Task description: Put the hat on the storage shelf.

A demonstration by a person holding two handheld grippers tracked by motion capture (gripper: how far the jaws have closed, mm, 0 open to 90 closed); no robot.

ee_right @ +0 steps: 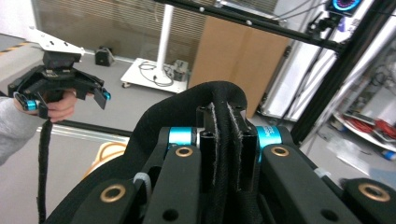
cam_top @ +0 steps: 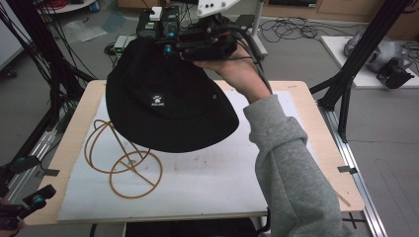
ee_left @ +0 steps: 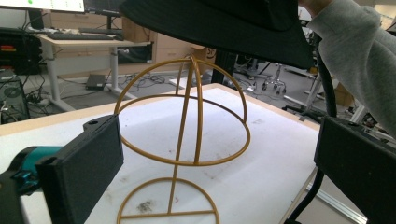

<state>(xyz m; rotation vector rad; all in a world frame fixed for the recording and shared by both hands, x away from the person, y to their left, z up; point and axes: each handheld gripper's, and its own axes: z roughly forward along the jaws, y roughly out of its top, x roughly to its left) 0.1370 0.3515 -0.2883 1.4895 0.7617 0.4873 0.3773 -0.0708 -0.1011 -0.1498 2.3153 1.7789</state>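
Note:
A black bucket hat (cam_top: 168, 108) with a small white logo hangs in the air over the table's back left. My right gripper (cam_top: 163, 42) is shut on its far edge, with the folded black fabric (ee_right: 223, 116) pinched between the jaws. Below the hat, a gold wire hat stand (cam_top: 123, 163) with a round base and domed top stands on the white mat (cam_top: 212, 182). The hat's brim (ee_left: 224, 23) hovers just above the dome (ee_left: 187, 116), apart from it. My left gripper (cam_top: 32, 178) is open at the table's front left corner, level with the stand and holding nothing.
The wooden table's rim (cam_top: 79, 118) frames the mat. Black frame posts (cam_top: 356, 59) stand at the right, cables (cam_top: 54, 74) hang at the left. A grey-sleeved forearm (cam_top: 291, 163) crosses the right half of the mat. Boxes and gear lie on the floor behind.

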